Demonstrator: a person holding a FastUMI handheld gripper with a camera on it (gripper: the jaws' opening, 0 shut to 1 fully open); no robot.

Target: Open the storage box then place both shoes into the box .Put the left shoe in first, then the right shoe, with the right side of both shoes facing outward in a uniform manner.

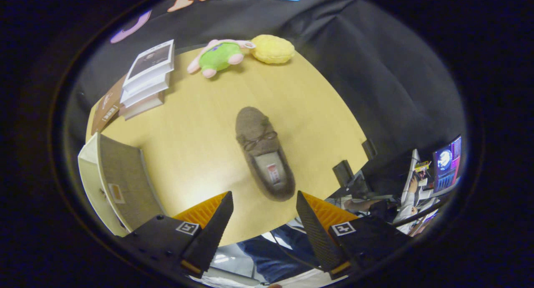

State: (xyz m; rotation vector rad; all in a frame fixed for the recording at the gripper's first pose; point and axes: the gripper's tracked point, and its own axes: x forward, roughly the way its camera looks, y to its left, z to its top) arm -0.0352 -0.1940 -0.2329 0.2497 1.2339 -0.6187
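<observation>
Fingers (227, 221) of the gripper (263, 199) are being held spread wide above the near edge of the bench (196, 133), with nothing pinched between them. Just ahead of them, and lined up with the gap, a brown moccasin shoe (263, 152) is lying flat on the wood, its heel nearest the fingertips and its toe pointing away; a bow is tied across its top and a pale insole is showing through the opening. Off to the left of the left finger, the storage box (114, 183) is standing at the bench edge, a cream case with a woven grey-brown face; whether it is open or closed cannot be told. Well beyond the shoe, at the far side of the bench, a green and pink plush toy (219, 56) is lying just beside a round yellow plush (272, 49). Beyond the box, a stack of books (146, 79) is resting near the far left corner. Below the fingers, past the bench edge, a person's leg in blue jeans (271, 254) is being seen.
</observation>
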